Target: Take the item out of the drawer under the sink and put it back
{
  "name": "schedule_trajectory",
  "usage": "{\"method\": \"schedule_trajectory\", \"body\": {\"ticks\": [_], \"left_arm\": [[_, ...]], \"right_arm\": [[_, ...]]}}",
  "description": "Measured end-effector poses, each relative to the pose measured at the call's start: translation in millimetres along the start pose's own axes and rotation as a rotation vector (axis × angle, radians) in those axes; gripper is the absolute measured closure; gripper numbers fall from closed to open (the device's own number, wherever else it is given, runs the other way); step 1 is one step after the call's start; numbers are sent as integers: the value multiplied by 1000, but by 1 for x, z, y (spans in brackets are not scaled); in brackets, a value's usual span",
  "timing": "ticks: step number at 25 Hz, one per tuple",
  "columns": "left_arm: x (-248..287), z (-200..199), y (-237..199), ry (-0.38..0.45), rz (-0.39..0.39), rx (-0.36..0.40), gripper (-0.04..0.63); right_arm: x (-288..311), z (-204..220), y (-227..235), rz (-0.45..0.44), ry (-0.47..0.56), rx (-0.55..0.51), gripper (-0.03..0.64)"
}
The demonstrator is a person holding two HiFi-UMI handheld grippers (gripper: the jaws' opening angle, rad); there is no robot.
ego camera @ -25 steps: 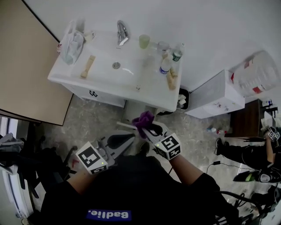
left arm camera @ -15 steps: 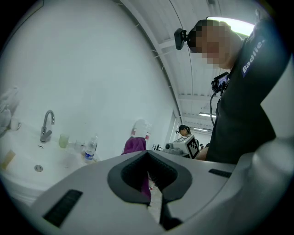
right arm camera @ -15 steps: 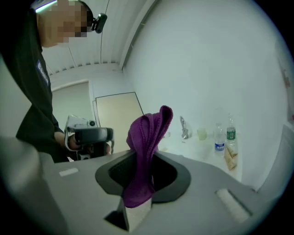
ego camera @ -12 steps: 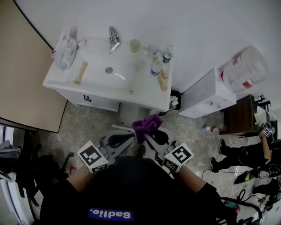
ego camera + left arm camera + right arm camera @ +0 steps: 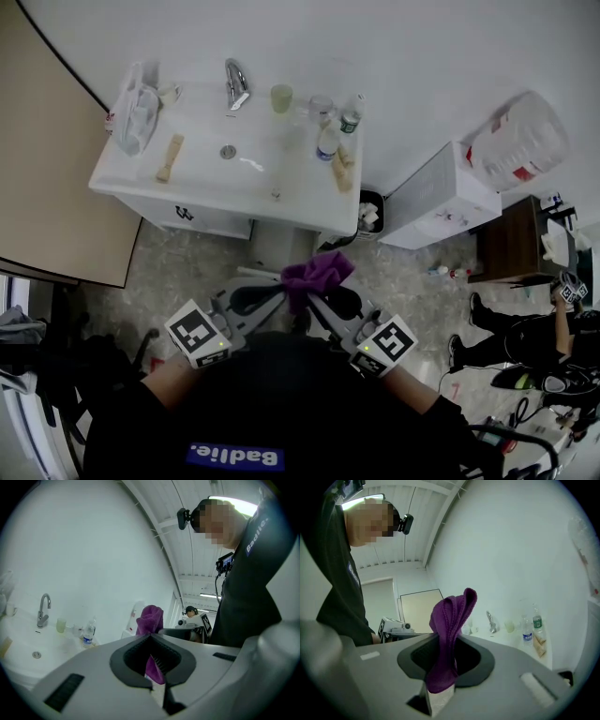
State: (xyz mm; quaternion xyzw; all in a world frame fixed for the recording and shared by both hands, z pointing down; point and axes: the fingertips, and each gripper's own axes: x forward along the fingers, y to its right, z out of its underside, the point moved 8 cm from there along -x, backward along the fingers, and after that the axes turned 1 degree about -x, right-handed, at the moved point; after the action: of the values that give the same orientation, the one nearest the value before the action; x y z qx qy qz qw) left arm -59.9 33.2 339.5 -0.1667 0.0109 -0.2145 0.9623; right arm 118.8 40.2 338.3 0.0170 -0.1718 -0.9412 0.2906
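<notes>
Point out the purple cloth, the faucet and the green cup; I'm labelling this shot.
purple cloth (image 5: 317, 274), head view, middle of the bunched fabric.
faucet (image 5: 234, 84), head view, on its chrome spout.
green cup (image 5: 281, 98), head view, on the cup's body.

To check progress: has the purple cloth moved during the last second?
Yes. In the head view the purple cloth now lies farther from the front edge of the sink counter, nearer the person.
</notes>
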Motion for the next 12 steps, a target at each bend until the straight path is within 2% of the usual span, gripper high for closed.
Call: {"method": "schedule_trajectory", "body": {"ticks": [5,12], "left_arm": [[2,2,3,-14,8,3,606],[-2,1,4,14,9,-9,606]], "right_arm": [[-2,1,2,4,10,11,534],[-3,2,3,3,10,22,534]]}}
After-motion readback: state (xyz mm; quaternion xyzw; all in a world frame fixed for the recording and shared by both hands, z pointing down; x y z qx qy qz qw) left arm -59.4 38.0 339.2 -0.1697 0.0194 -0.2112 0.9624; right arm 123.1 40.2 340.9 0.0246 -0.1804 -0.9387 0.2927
